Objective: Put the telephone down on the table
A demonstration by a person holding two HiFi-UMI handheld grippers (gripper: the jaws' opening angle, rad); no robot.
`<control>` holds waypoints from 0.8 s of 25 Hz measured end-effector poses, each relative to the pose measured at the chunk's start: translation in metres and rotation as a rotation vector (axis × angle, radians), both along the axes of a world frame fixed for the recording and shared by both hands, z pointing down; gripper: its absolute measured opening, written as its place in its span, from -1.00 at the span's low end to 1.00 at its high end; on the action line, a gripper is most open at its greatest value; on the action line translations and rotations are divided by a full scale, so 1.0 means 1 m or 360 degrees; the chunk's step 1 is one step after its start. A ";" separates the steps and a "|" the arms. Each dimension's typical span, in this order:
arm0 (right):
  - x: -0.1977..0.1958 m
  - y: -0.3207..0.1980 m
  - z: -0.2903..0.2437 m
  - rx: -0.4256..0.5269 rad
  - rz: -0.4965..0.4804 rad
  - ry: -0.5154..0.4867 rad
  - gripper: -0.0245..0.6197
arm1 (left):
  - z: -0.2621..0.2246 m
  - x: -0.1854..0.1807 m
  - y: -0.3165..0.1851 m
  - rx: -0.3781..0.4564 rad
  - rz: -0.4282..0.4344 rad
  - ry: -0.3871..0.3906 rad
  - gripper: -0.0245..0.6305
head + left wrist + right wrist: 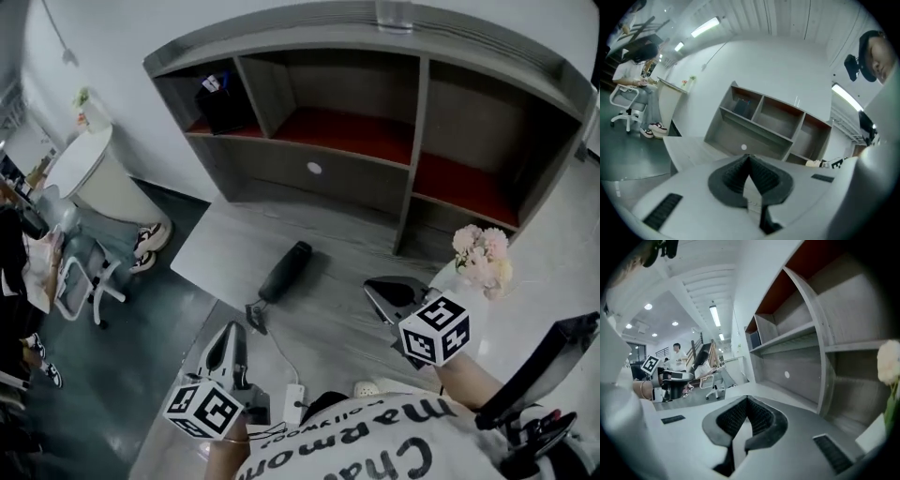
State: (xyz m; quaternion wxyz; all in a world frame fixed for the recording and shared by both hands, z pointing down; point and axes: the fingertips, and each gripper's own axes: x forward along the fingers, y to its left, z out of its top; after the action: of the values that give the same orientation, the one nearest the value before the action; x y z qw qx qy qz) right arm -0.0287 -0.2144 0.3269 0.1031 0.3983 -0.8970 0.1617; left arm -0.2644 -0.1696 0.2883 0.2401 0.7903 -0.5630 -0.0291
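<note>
The telephone's black handset [285,271] lies flat on the grey table [221,246], in front of the shelf unit, with its thin cord [273,341] trailing toward me. My left gripper [232,330] hovers near the table's front edge, below and left of the handset, apart from it. In the left gripper view the left gripper [749,157] has its ribbed pads together with nothing between them. My right gripper [375,291] is to the right of the handset, also clear of it. In its own view the right gripper [747,400] is shut and empty too.
A grey shelf unit [375,131] with red-lined compartments stands at the table's back, with a black bag [221,103] in its left bay. Pink flowers [483,257] stand at the right. On the floor to the left are an office chair [82,274] and a round white table [92,174].
</note>
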 end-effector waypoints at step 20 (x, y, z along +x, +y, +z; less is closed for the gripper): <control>-0.049 0.041 -0.033 0.0067 0.0177 0.0092 -0.90 | -0.040 -0.081 0.061 0.0121 0.0044 -0.0051 -0.90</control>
State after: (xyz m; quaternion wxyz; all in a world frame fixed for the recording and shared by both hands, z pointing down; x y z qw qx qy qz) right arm -0.0780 -0.1729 0.2941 0.1115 0.4541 -0.8733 0.1366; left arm -0.3458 -0.1090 0.2480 0.2012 0.8069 -0.5543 -0.0346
